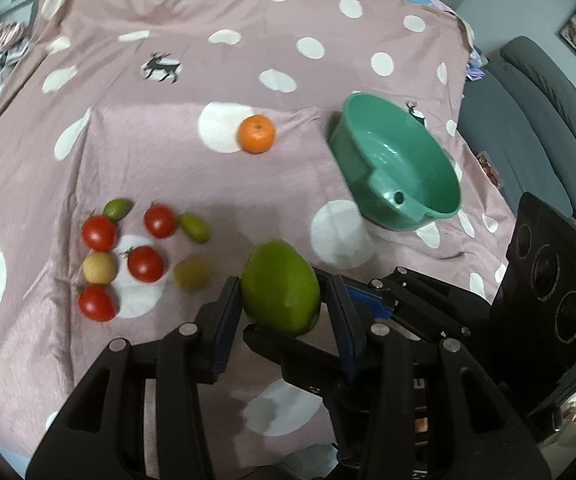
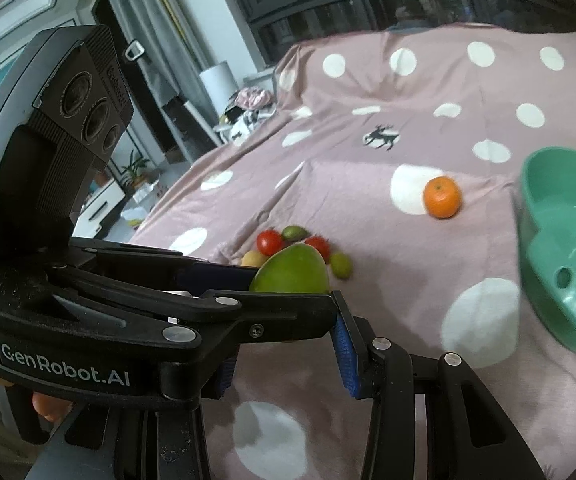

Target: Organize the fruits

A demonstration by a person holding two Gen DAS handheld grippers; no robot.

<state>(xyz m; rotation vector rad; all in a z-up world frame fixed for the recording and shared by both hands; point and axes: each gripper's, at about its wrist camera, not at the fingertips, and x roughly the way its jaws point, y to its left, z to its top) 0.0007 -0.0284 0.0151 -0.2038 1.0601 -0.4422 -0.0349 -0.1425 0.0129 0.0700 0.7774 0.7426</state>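
A: Bed sheet [image 1: 247, 208], pink with white dots, carries tomatoes [image 1: 99, 233], an orange [image 1: 256, 134], a green basin [image 1: 398, 168].

B: Confirmed. I see both units, left hand-held gripper [image 1: 283, 300] and right hand-held gripper [image 2: 288, 354], pinching one green mango [image 1: 281, 286], raised off the sheet.

A pink polka-dot sheet [image 1: 167, 140] covers the bed, beside a grey sofa [image 1: 536, 92] and curtains [image 2: 159, 20].

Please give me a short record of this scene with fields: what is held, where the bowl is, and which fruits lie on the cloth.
surface: pink dotted cloth
held: green mango, between the jaws of the left gripper
right gripper: close to the mango; grip unclear
green bowl: empty, on the cloth
orange: alone, left of the bowl
tomatoes: four, clustered with small green and yellow fruits
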